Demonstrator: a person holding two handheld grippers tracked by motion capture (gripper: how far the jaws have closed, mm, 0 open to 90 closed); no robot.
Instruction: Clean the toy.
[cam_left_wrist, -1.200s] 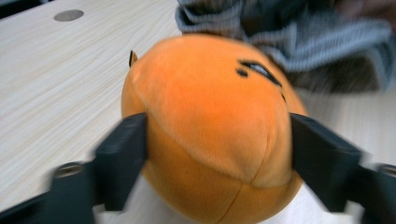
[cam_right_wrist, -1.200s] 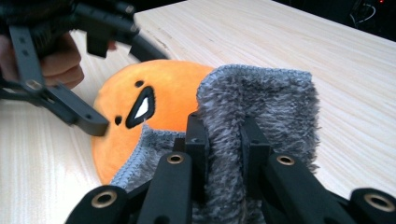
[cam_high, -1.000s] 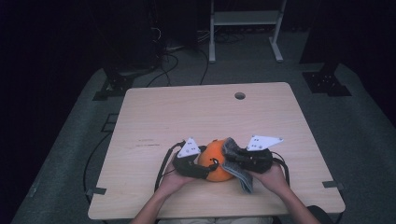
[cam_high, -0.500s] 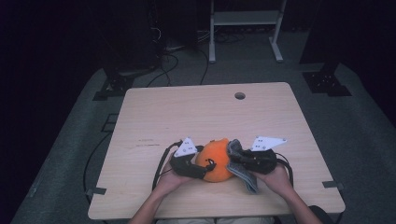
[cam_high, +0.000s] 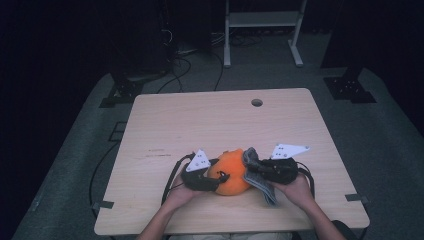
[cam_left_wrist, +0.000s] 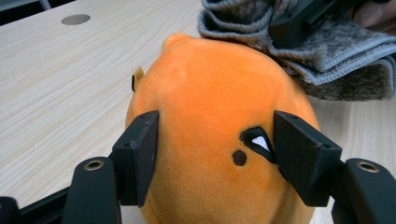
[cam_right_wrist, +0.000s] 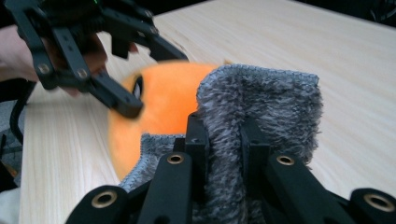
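Note:
An orange plush toy (cam_high: 231, 172) with black face marks lies near the table's front edge. My left gripper (cam_high: 218, 178) holds it from the left. In the left gripper view the two black jaws press into the sides of the plush (cam_left_wrist: 210, 88); they have just been closing on it. My right gripper (cam_high: 251, 162) is shut on a fuzzy grey cloth (cam_high: 262, 184), folded over its jaws. The cloth (cam_right_wrist: 273, 100) lies against the plush's right side (cam_right_wrist: 163, 100). The right gripper view has the left gripper (cam_right_wrist: 140, 74) behind the plush.
The light wooden table (cam_high: 200, 120) has a round cable hole (cam_high: 257, 102) at the back right. Both forearms come in over the front edge. Cables trail off the table's left side to the dark floor, where a white stand (cam_high: 262, 20) is set.
Both hands stay at the plush near the front edge. The left gripper's jaws sit tighter on the toy than half a second ago. The cloth keeps its place in the right gripper.

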